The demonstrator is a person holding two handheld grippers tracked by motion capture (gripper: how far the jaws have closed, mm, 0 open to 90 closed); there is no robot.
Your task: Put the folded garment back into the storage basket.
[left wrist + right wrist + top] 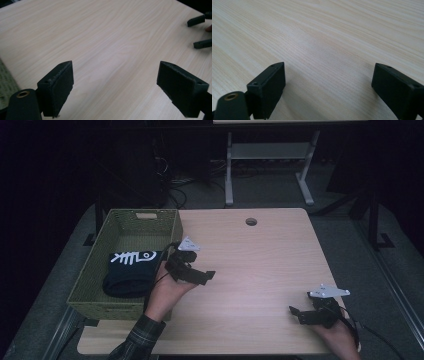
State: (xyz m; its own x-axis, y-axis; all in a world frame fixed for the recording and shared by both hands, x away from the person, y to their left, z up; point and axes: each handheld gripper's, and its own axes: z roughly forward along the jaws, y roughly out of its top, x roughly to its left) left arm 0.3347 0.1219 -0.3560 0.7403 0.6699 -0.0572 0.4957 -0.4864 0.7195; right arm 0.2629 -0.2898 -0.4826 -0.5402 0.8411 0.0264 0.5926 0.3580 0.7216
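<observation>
So we're looking at the green basket [172,227] as our landmark here; the black folded cloth [131,272] with the white fishbone print is lying inside it, toward the near half, so the putting-away part is looking done to us. The cloth's long axis is running from the basket's near-left corner toward its right wall, with the fishbone end pointing at that right wall and slightly away from us.

Our left gripper [202,275] is hanging just right of the basket over the bare bench [260,255]; its fingers [58,86] are spread wide with nothing between them. Our right gripper [296,314] is sitting well away from the basket, near the bench's front right corner; its fingers [268,88] are released too, just wood grain between them.

We're guessing what's left is parking both hands, since the bench beside the basket is carrying nothing else to pick up.
</observation>
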